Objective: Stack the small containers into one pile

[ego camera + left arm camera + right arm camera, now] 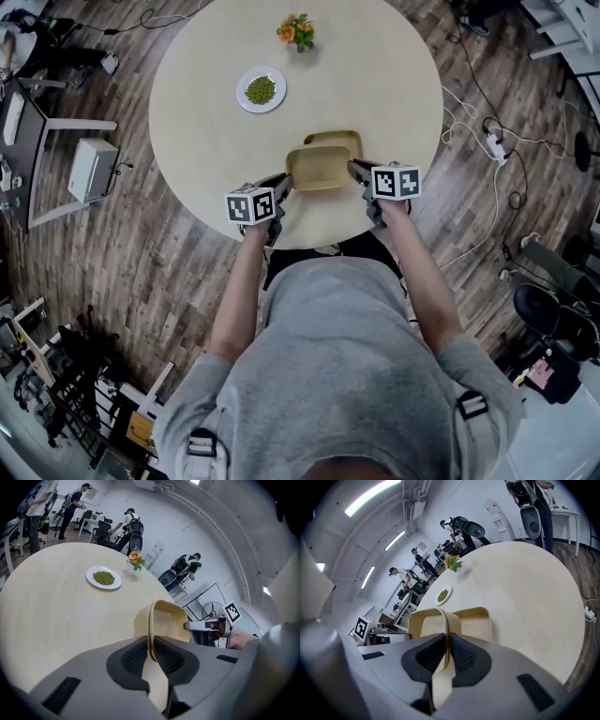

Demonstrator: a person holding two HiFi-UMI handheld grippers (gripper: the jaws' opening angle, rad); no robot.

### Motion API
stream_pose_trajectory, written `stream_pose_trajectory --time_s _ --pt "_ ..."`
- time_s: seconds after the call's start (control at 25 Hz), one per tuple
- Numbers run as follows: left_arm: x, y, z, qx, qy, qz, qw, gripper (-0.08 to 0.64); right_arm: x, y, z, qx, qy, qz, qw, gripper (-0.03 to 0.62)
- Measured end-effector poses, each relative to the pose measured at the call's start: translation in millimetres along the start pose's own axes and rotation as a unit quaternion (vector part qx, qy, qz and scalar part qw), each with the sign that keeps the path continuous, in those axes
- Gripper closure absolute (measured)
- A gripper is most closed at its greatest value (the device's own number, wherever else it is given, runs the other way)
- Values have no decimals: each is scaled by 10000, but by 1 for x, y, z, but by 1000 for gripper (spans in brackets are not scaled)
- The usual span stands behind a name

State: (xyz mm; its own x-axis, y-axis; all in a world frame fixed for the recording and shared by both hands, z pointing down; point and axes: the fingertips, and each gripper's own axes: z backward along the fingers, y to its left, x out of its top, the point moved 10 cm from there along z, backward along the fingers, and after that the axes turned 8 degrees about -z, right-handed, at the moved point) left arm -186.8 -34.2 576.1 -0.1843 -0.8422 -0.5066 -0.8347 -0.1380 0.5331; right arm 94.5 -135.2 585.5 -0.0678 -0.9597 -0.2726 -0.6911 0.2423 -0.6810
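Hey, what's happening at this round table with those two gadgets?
A person holds a gripper in each hand. The left gripper and right gripper are each shut on opposite rims of one tan container, holding it just in front of a second tan container that sits on the round table. The two aren't stacked yet. A plate of green food and some flowers stand farther off.

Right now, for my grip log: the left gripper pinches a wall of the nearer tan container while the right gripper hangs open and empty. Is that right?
Not quite. The right gripper is not open and empty: its jaws are shut on the opposite wall of the same tan container, as the right gripper view shows. The left gripper does pinch its wall.
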Motion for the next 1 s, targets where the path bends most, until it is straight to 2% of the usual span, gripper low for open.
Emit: stream_pose_trajectory --time_s 0.28,0.44,0.68,0.84,1.0 --pt "13 -10 -21 -39 -25 146 9999 502 25 -15 4 -39 90 64 9999 554" --pt "17 -9 -33 75 27 180 9998 502 33 -26 2 -41 190 71 9998 554" --pt "20 -2 -49 104 61 476 9988 505 38 -46 -10 -74 358 -181 9992 554" --pt "28 -6 -55 126 165 354 9992 505 43 -54 -11 -57 386 -277 9989 554" --pt "30 -4 -61 172 229 405 9988 505 48 -59 -16 -22 466 -287 9985 554"
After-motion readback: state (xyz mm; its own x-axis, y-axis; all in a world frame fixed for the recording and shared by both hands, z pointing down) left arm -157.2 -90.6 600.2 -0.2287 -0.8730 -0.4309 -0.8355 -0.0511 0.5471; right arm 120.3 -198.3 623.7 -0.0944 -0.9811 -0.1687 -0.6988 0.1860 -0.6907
